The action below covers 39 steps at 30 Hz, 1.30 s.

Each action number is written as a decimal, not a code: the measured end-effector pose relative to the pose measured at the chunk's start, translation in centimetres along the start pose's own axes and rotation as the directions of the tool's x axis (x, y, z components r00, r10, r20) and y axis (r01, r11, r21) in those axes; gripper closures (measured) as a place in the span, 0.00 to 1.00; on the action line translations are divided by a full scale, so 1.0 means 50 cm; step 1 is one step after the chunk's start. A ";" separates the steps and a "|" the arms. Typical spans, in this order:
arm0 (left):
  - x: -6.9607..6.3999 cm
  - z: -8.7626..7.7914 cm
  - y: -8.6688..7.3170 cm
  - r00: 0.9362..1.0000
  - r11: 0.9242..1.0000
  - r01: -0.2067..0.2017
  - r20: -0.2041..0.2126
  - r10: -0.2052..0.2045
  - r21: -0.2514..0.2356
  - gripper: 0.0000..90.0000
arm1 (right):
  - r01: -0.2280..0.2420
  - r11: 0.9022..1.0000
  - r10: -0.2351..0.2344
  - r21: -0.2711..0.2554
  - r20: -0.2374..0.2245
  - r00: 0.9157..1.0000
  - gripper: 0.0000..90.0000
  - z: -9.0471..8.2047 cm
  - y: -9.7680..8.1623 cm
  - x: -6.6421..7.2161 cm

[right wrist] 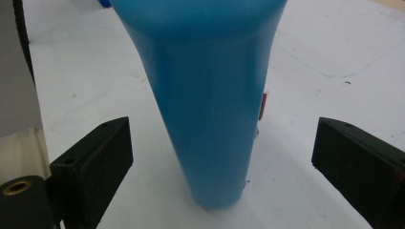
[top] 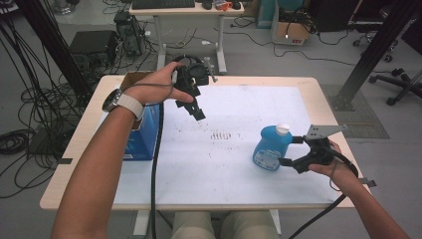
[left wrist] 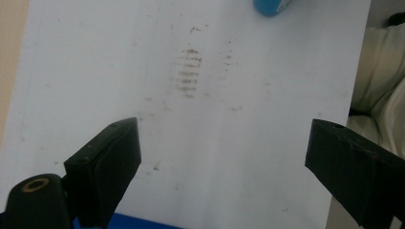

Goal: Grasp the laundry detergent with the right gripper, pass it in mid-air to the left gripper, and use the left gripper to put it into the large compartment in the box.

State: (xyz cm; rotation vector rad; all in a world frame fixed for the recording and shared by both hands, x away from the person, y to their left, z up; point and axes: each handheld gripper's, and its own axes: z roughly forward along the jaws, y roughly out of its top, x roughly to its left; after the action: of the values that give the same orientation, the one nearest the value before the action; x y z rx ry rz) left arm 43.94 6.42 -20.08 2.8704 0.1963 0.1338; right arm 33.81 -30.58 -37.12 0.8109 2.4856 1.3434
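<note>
I have the right gripper (top: pixel 289 151) spread wide around the blue bottle (top: pixel 269 148), pads not touching; left gripper (top: pixel 197 112) hangs released.

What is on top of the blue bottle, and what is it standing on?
A white cap tops the blue bottle, seen from the high view. The bottle stands on the white table mat; its base covers the spot beneath it. The right gripper brackets it, jaws open, not touching.

We see a white-strapped wristwatch (top: pixel 117 101) on the left wrist. Both grippers are black with thick black cables. The right gripper (top: pixel 287 151) carries a grey three-cornered plate.
</note>
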 end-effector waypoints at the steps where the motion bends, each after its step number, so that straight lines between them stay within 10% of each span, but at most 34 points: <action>1: 0.000 0.000 0.000 1.000 1.000 0.001 0.001 -0.001 0.000 0.13 | -0.001 1.000 0.001 -0.002 -0.001 1.000 0.07 0.002 0.000 0.000; 39: 0.007 0.007 0.003 1.000 1.000 0.002 0.003 -0.003 0.008 0.14 | -0.017 0.992 0.017 -0.127 -0.005 1.000 0.19 0.065 -0.018 0.005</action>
State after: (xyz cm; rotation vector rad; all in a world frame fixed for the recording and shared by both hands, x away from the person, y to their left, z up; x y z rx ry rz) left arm 44.32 6.22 -20.37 2.8781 0.2003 0.1292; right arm 34.63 -28.55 -39.68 0.8035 2.3731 1.4928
